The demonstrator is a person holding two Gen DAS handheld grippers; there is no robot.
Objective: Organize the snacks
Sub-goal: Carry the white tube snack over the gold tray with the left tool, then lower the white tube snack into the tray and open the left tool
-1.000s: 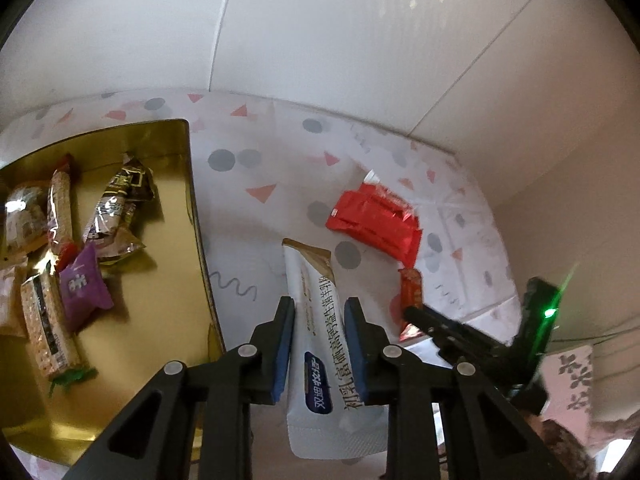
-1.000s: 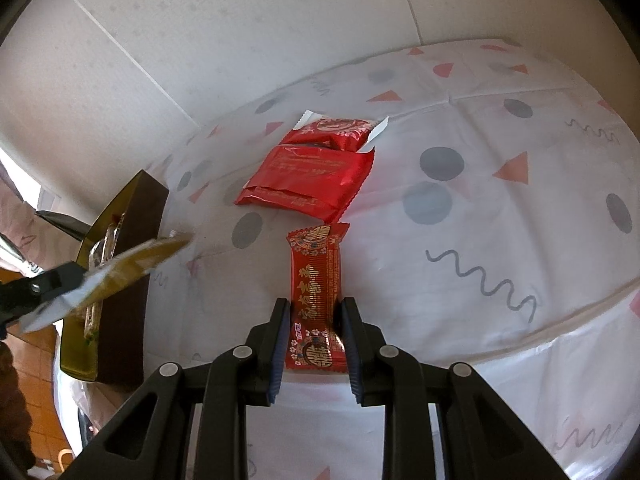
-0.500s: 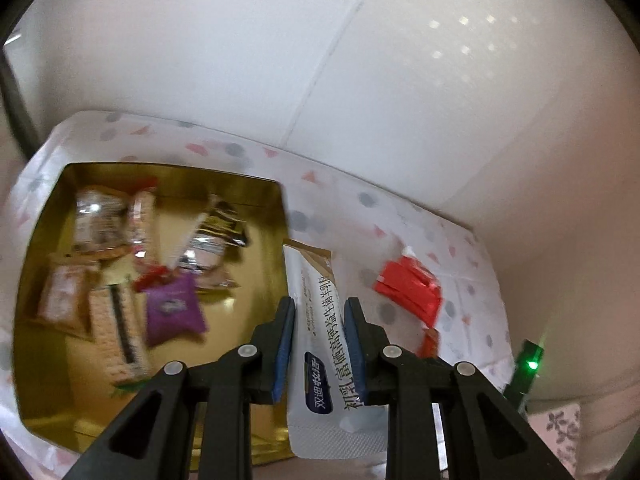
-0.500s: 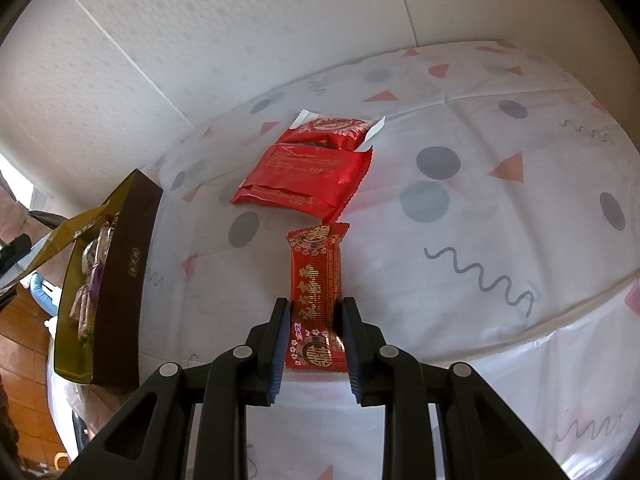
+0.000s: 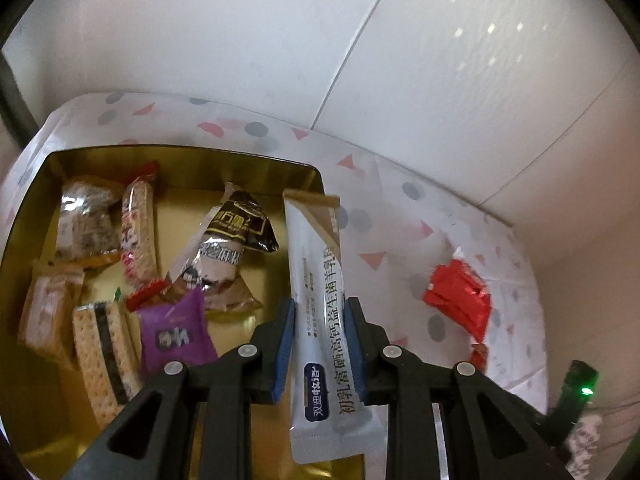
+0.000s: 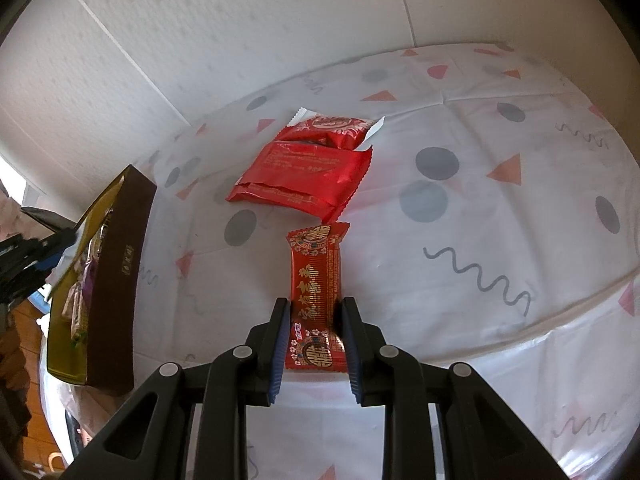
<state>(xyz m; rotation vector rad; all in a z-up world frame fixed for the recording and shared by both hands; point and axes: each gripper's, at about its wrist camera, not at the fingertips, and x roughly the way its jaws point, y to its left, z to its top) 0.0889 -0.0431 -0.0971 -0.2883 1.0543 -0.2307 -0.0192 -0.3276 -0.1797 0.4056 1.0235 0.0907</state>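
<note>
My left gripper (image 5: 320,312) is shut on a long white snack stick (image 5: 320,300) with a gold tip. It hangs over the right rim of the gold tin (image 5: 256,152), which holds several wrapped snacks, among them a purple packet (image 5: 174,334) and a dark foil one (image 5: 236,228). My right gripper (image 6: 314,312) is shut on a narrow red bar (image 6: 316,280) lying on the patterned tablecloth (image 6: 520,240). Beyond it sit two red packets (image 6: 308,176). The tin (image 6: 116,280) shows at the left of the right wrist view, with the left gripper (image 6: 38,254) above it.
White wall panels close the back of the table. The same red packets (image 5: 460,300) lie right of the tin in the left wrist view. The table's front edge drops away near the right gripper. A dark device with a green light (image 5: 582,390) sits at the lower right.
The left gripper has carried the white stick leftward from over the cloth to over the tin's right rim, so the whole tin has come into its view. The right gripper and red bar stayed still.
</note>
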